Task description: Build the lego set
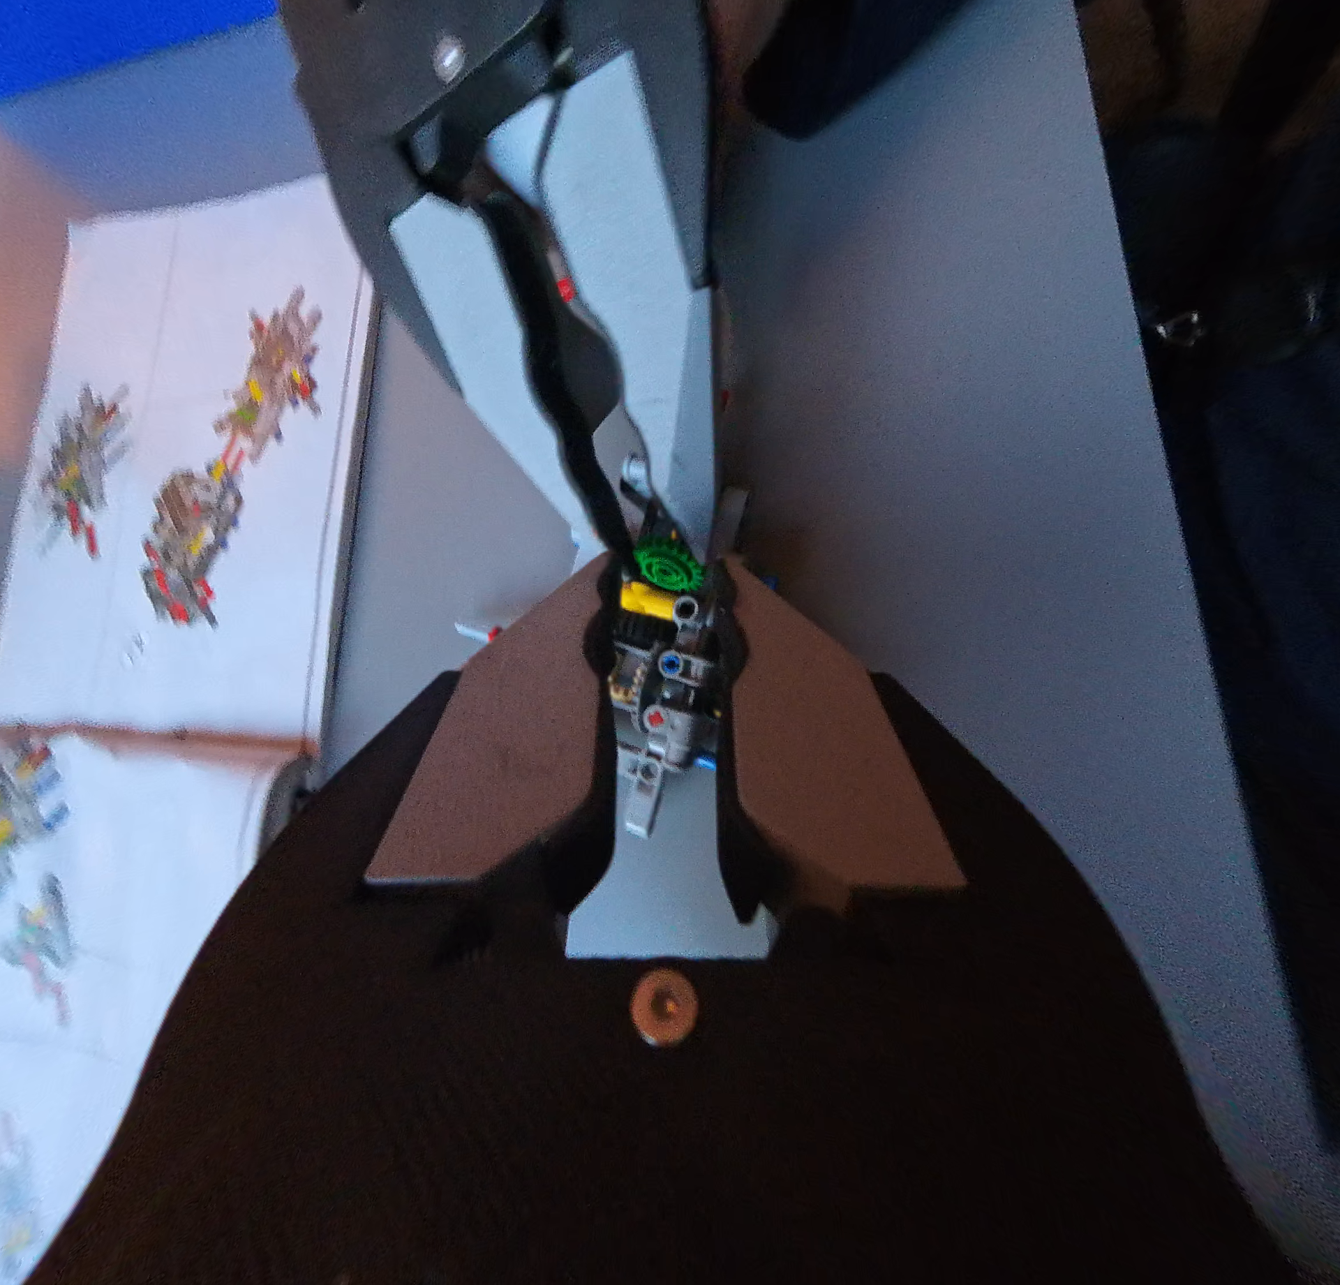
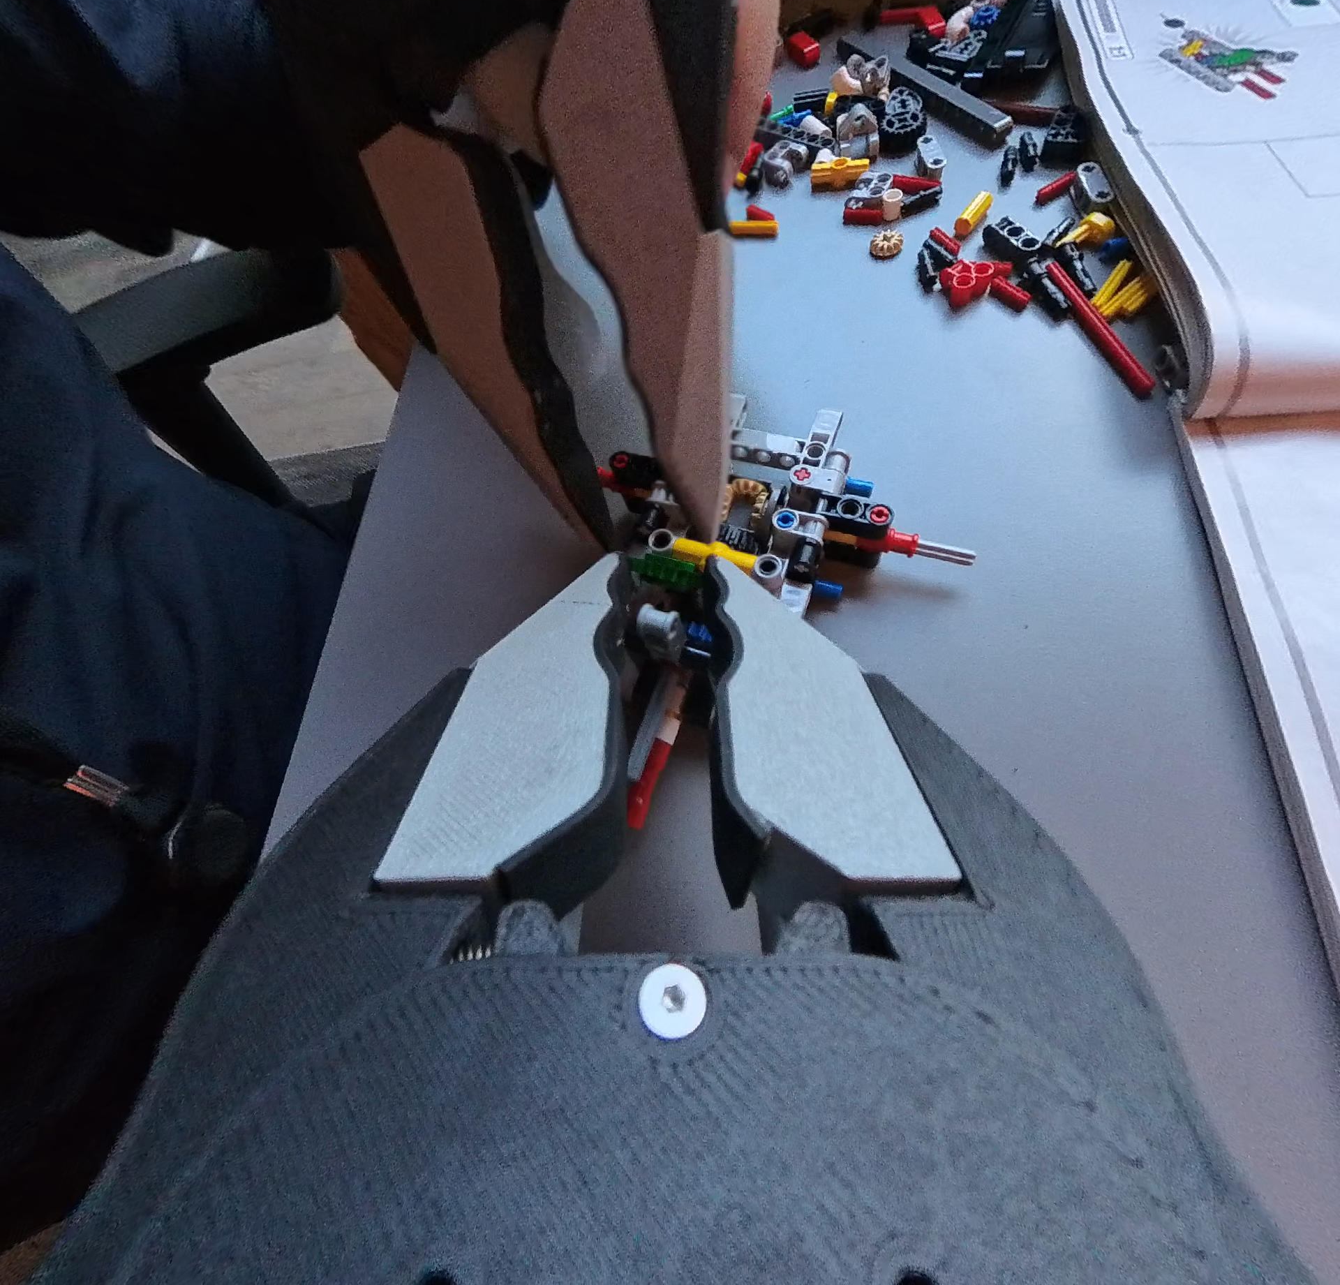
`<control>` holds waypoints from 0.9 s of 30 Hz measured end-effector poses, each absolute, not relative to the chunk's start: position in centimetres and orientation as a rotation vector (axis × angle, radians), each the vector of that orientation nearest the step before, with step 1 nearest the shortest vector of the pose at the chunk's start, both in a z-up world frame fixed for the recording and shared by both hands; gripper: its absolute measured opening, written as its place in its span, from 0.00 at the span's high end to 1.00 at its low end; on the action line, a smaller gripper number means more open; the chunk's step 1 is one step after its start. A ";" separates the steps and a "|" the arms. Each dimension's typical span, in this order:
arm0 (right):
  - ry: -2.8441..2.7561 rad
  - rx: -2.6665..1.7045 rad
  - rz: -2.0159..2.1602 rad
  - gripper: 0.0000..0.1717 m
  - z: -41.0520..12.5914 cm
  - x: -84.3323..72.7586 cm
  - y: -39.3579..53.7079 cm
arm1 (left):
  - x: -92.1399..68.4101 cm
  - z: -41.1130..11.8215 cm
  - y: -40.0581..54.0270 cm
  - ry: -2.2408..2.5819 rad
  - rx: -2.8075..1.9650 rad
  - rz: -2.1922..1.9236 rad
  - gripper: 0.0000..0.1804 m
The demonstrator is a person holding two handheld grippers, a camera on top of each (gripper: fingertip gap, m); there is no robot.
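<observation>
Model: small grey/black brick build (image 2: 790, 518) on the grey counter (image 2: 979, 670), near its front edge; both grippers meet over it.
Gear: green cog (image 1: 663, 565) at the model's near end, w/ a yellow pin (image 2: 714, 552) just beside it.
Left hand-held gripper (image 1: 663, 583): brown-faced fingers closed on the model's sides, pads pressed to it; green gear sits right at the tips.
Right hand-held gripper (image 2: 663, 572): grey-faced fingers clamped on the gear end of the model, gear b/w the tips; grey connector and blue pins lie b/w the pads farther back.
Crossing: the two grippers come at the model from roughly opposite sides, tips nearly touching over the gear.
Loose parts: heap of red, yellow, black, grey pieces (image 2: 943, 148) well beyond the model on the counter.
Booklet: open instruction book (image 2: 1233, 199) at the counter's far side from the model, past the heap.
Person: dark sleeve (image 2: 130, 90) beside the model, off the counter edge.
</observation>
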State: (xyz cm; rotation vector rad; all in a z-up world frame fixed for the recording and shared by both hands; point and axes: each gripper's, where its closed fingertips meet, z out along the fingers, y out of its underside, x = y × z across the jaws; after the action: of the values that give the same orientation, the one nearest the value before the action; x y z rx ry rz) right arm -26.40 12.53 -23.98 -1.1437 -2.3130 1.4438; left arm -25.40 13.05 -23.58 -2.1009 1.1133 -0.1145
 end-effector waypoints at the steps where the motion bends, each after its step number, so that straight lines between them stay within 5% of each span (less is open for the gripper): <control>1: -2.310 -1.165 1.453 0.91 -24.0 -26.4 12.6 | -25.1 -23.7 13.3 1.167 -2.065 -0.087 0.90; 27: -2.247 -1.528 1.753 0.91 -24.0 -26.7 14.6 | -24.9 -24.2 15.6 1.186 -1.878 -0.043 0.92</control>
State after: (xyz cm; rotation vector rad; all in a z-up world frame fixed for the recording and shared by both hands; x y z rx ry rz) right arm -26.71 14.58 -23.99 -1.5278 -2.2467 1.7533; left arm -24.87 15.58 -24.24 -1.8783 1.1858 -0.0429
